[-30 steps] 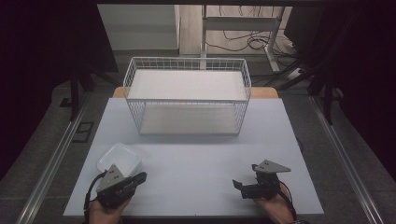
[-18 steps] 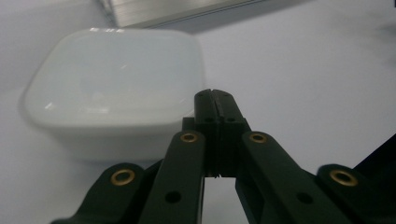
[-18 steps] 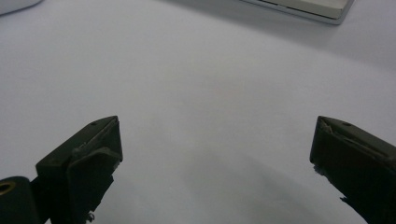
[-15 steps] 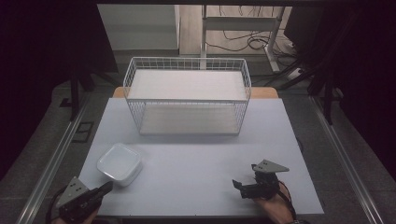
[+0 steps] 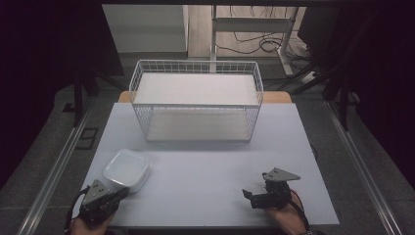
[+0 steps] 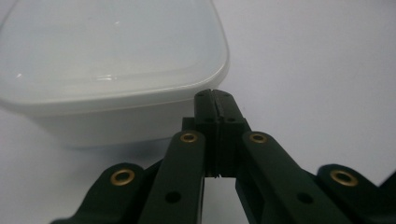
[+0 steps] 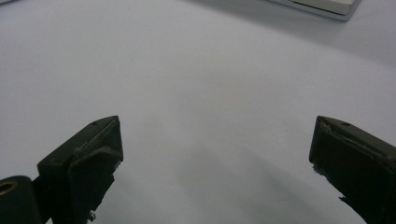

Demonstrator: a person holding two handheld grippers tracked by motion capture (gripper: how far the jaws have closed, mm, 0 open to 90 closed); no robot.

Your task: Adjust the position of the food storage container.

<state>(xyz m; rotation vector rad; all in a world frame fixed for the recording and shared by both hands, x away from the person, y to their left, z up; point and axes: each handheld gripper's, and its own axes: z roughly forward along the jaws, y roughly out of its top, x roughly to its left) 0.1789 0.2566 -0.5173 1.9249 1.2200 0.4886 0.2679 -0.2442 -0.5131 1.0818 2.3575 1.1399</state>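
Just beyond the closed left hand-held gripper (image 6: pixel 215 100), the white container (image 6: pixel 109 70).

Dim, dark surroundings; evenly lit table (image 5: pixel 205 166) with soft shadows; close-ups blurred.

The high view looks forward and down over the whole table (image 5: pixel 210 166), with the basket (image 5: pixel 195 105) at its far side. The left gripper view sits low, close to the tub (image 6: pixel 107 70), which the high view shares. The right gripper view skims low over bare tabletop.
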